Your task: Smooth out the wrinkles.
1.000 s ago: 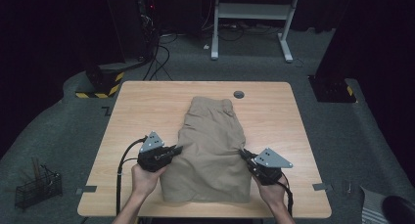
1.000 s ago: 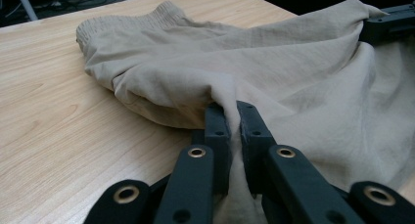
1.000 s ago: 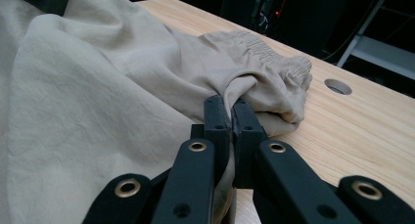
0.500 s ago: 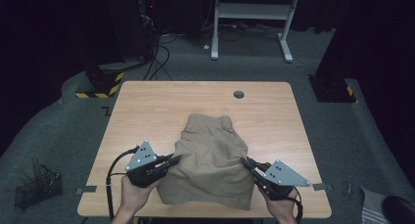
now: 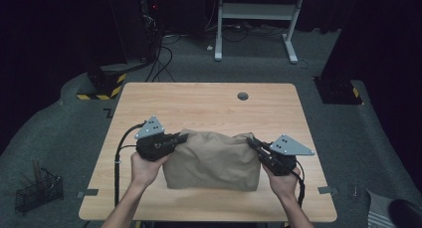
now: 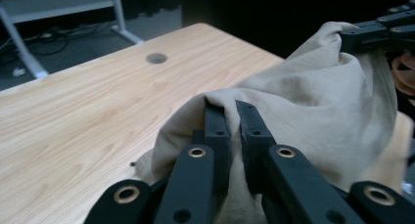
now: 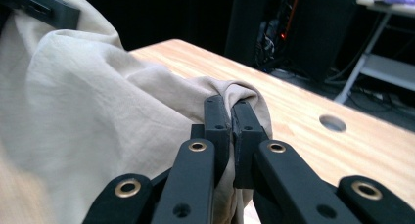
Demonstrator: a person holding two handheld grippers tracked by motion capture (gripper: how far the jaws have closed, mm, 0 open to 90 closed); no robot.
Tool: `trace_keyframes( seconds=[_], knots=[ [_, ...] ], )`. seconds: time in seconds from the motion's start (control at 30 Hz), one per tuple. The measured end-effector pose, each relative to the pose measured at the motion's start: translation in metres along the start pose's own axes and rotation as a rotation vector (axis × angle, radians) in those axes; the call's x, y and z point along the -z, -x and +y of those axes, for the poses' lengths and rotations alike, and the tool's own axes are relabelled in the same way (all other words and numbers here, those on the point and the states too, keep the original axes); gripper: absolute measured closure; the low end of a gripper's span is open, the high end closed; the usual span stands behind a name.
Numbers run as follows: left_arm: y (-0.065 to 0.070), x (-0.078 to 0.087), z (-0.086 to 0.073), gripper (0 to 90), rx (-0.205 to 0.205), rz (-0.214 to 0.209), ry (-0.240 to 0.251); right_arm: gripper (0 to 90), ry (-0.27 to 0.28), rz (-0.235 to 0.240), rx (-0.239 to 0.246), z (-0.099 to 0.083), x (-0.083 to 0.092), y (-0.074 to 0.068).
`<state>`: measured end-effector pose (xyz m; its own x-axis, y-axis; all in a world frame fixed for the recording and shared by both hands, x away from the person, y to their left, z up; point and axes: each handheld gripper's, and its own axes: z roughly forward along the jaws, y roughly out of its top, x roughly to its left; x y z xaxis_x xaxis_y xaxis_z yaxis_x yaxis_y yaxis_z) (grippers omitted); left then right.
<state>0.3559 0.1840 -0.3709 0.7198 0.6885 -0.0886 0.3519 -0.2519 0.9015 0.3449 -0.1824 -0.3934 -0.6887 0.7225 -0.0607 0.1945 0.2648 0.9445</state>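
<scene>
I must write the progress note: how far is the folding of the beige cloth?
Done: each hand-held gripper, left and right, is shut on an edge of the beige cloth. In hand: the edges are raised, the rest hanging to the table. Left: laying it down folded.

Dark room, grey carpet floor (image 5: 59, 133), white desk frame (image 5: 256, 11), wire basket (image 5: 37, 193) at left.

You're in a dark lab/studio setup: light wood table (image 5: 209, 101) w/ a cable hole (image 5: 243, 95), grey carpet around it. Behind the table: white desk frame (image 5: 259, 19), tangled cables (image 5: 161, 54), black equipment rack w/ red LEDs (image 5: 149, 9). Left of the table: hazard-striped base (image 5: 102, 86), wire basket (image 5: 37, 190).
</scene>
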Motion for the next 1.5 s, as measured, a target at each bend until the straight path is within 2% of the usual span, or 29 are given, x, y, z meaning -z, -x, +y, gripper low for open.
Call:
trace_keyframes(
  seconds=[0.1, 0.27, 0.33, 0.47, 0.53, 0.57, 0.6, 0.67, 0.7, 0.77, 0.8, 0.87, 0.9, 1.0, 1.13, 1.33, 1.5],
  knots=[
    [0.001, 0.002, -0.004, 85.3, -0.006, -0.002, -0.002, 88.0, -0.001, -0.002, -0.015, -0.007, 0.000, 0.002],
    [0.012, 0.012, -0.003, 85.4, -0.039, -0.013, 0.017, 88.1, 0.017, 0.001, 0.039, -0.003, 0.010, -0.010],
    [0.022, 0.021, 0.000, 85.5, -0.058, -0.033, 0.036, 88.1, 0.033, 0.012, 0.058, 0.002, 0.017, -0.017],
    [0.054, 0.052, 0.014, 85.5, -0.136, -0.077, 0.091, 88.1, 0.091, 0.031, 0.125, 0.019, 0.045, -0.039],
    [0.065, 0.065, 0.025, 85.5, -0.171, -0.071, 0.112, 88.1, 0.132, 0.025, 0.160, 0.031, 0.061, -0.049],
    [0.066, 0.068, 0.031, 85.5, -0.177, -0.061, 0.117, 88.1, 0.149, 0.025, 0.163, 0.037, 0.067, -0.051],
    [0.062, 0.066, 0.035, 85.5, -0.171, -0.053, 0.116, 88.1, 0.157, 0.029, 0.157, 0.043, 0.069, -0.050],
    [0.042, 0.052, 0.040, 85.5, -0.100, -0.063, 0.093, 88.1, 0.146, 0.021, 0.134, 0.049, 0.063, -0.041],
    [0.030, 0.042, 0.040, 85.5, -0.060, -0.065, 0.076, 88.1, 0.127, 0.025, 0.106, 0.049, 0.055, -0.032],
    [0.010, 0.019, 0.033, 85.5, -0.018, -0.024, 0.021, 88.2, 0.080, 0.026, 0.057, 0.042, 0.035, -0.016],
    [0.001, 0.008, 0.028, 85.5, 0.015, -0.030, -0.004, 88.2, 0.051, 0.022, 0.040, 0.037, 0.024, -0.010],
    [-0.012, -0.010, 0.017, 85.6, 0.045, -0.008, -0.049, 88.2, 0.000, 0.024, -0.004, 0.025, 0.005, 0.001],
    [-0.019, -0.017, 0.012, 85.6, 0.071, -0.014, -0.061, 88.2, -0.024, 0.019, -0.018, 0.019, -0.004, 0.006],
    [-0.032, -0.035, 0.002, 85.6, 0.092, 0.011, -0.098, 88.2, -0.081, 0.005, -0.062, 0.003, -0.028, 0.018],
    [-0.043, -0.049, -0.004, 85.5, 0.114, 0.027, -0.131, 88.2, -0.120, -0.010, -0.095, -0.009, -0.047, 0.030],
    [-0.048, -0.058, -0.011, 85.5, 0.130, 0.036, -0.156, 88.1, -0.153, -0.030, -0.097, -0.018, -0.055, 0.034],
    [-0.052, -0.064, -0.016, 85.5, 0.127, 0.046, -0.172, 88.1, -0.181, -0.040, -0.098, -0.024, -0.061, 0.036]
  ],
)
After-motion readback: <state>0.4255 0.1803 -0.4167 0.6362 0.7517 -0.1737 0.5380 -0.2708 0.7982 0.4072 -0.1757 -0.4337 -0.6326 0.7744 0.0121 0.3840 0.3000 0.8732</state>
